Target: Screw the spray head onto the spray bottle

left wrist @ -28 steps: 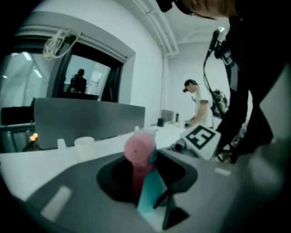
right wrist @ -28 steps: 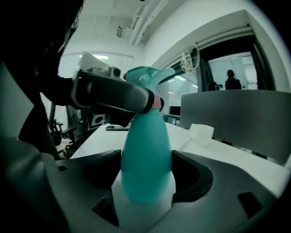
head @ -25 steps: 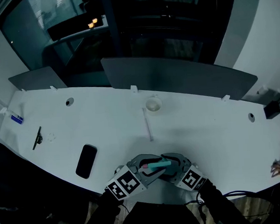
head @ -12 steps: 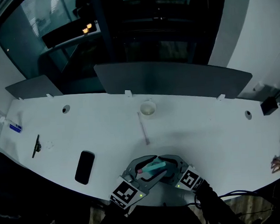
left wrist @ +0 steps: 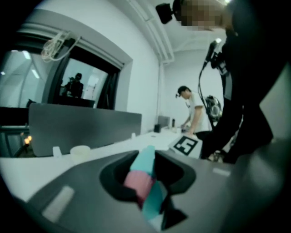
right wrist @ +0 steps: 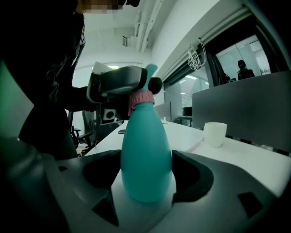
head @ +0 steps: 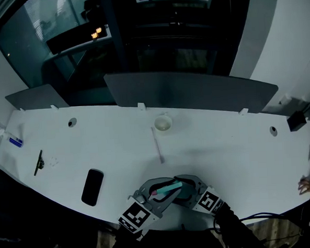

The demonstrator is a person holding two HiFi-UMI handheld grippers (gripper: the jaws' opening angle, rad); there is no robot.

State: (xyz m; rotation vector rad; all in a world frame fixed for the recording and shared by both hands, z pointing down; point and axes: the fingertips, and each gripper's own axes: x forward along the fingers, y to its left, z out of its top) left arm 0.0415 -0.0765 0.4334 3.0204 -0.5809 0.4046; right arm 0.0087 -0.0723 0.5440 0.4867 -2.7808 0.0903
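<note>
While the head view is framed much as it was half a second ago, the left gripper (head: 155, 191) at the lower centre has swung a little round the spray bottle (head: 168, 187), and its marker cube now sits lower than a second ago. The right gripper (head: 188, 191) has barely moved. The bottle lies tilted between the two, over the near edge of the counter (head: 225, 153). A cup (head: 163, 123) stands in the middle of the frame and a phone (head: 92, 186) lies at the lower left. Whether the cup holds anything cannot be told from here.

In the left gripper view, the spray head (left wrist: 146, 160) and its pink collar (left wrist: 138, 182) sit between the jaws. These loosened a moment ago and are closing again, with the pads already on the collar. That looks like a fresh grip between turns, so the screwing seems under way rather than finished.

In the right gripper view, the jaws are clenched on the bottle's body at the centre of the frame. The collar sits on the bottle's neck, with the left gripper wrapped round the head at the upper left. The bottle is opaque, so its contents stay unknown, and the cup at the right shows only its outer wall.
</note>
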